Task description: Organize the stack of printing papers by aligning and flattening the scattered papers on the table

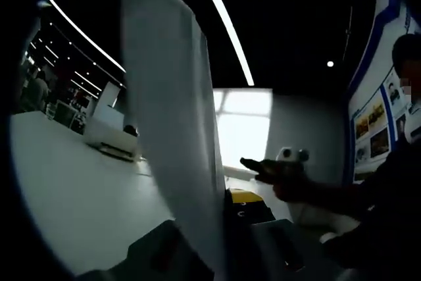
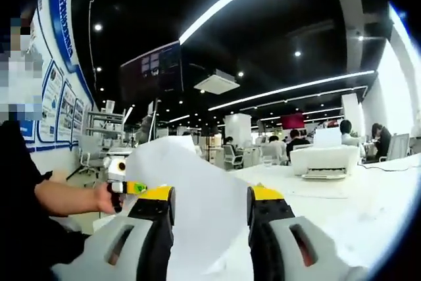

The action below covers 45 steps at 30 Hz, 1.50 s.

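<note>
White table [image 2: 368,208], paper sheet [image 2: 197,189] upright between right fingers [image 2: 266,218].

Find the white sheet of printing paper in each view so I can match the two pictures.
Left gripper view: the white sheet of printing paper stands upright through the centre, rising from between the left gripper jaws.
Right gripper view: the same sheet sits low in the centre, between the right gripper jaws.
Shared landmark: the white printer on the white table.
</note>
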Available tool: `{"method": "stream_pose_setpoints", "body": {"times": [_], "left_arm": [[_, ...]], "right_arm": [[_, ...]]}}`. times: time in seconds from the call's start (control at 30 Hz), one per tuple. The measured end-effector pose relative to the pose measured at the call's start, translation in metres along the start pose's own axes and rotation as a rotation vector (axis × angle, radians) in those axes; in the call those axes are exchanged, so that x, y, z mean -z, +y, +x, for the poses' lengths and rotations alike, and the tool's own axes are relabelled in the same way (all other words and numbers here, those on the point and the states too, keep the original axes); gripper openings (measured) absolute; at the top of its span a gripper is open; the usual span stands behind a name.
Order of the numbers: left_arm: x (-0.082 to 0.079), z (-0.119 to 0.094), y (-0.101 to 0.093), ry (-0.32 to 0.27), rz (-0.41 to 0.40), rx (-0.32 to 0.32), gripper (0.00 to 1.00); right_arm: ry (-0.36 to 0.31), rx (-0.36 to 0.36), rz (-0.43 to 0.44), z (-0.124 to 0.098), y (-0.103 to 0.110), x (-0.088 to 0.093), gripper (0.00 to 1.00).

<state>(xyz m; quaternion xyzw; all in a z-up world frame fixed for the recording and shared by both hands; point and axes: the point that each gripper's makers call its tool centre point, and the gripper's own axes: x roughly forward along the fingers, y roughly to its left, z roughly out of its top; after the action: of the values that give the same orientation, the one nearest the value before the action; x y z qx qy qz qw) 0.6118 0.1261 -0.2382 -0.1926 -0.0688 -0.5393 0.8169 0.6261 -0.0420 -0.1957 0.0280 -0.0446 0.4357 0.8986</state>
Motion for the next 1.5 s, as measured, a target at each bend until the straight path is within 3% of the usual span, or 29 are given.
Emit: {"method": "stream_pose_setpoints", "body": {"times": [0.2,0.5,0.7,0.77,0.97,1.2,1.5], "left_arm": [[-0.003,0.0,-0.006,-0.013,0.012,0.026,0.05],[-0.007,0.0,-0.019,-0.036,0.028,0.082,0.05],[-0.007,0.001,-0.02,-0.038,0.021,0.088,0.05],[-0.007,0.001,-0.02,-0.037,0.019,0.086,0.05],[-0.002,0.003,-0.015,-0.018,0.012,0.064,0.05],[0.006,0.004,-0.004,0.019,-0.044,0.031,0.06],[0.01,0.006,0.0,0.036,-0.102,0.01,0.07]], "right_arm": [[0.083,0.003,0.015,0.008,-0.018,0.022,0.49],[0.061,-0.045,0.142,0.015,-0.026,0.028,0.51],[0.08,-0.095,0.181,0.02,-0.019,0.04,0.34],[0.083,-0.112,0.191,0.02,-0.015,0.043,0.24],[-0.003,-0.17,0.238,0.013,-0.009,0.026,0.01],[-0.035,-0.17,0.225,0.015,-0.011,0.014,0.0],[-0.031,-0.169,0.173,0.024,-0.01,0.005,0.0]]}}
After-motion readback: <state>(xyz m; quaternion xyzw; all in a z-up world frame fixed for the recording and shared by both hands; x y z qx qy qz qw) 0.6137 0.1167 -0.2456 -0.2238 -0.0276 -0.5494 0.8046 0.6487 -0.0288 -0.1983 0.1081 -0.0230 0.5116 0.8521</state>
